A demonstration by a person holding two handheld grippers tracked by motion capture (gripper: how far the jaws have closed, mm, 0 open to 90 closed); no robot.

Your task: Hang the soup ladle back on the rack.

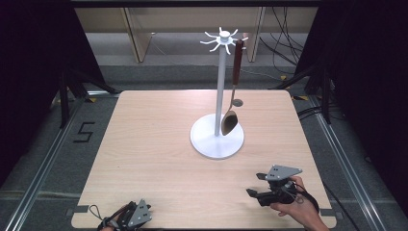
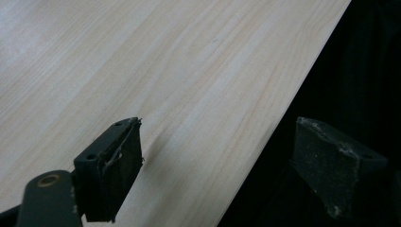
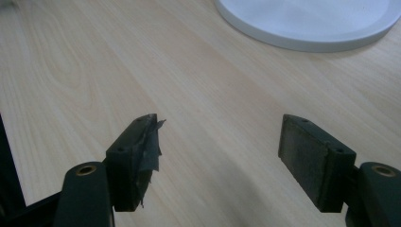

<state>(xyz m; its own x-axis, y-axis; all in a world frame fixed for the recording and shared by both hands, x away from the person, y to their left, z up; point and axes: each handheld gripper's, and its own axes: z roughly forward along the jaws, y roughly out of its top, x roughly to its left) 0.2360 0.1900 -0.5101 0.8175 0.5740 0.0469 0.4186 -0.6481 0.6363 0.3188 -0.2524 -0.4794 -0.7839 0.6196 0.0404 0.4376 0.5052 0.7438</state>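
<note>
the right tool (image 1: 256,185) has its jaws spread with nothing between them, low over the desk (image 1: 159,159). ahead of it, apart, the wooden spoon (image 1: 229,122) hangs from a hook of the white stand (image 1: 217,137), bowl down, so it seems already placed. the left tool (image 1: 136,215), also spread, rests at the desk's near edge.
</note>
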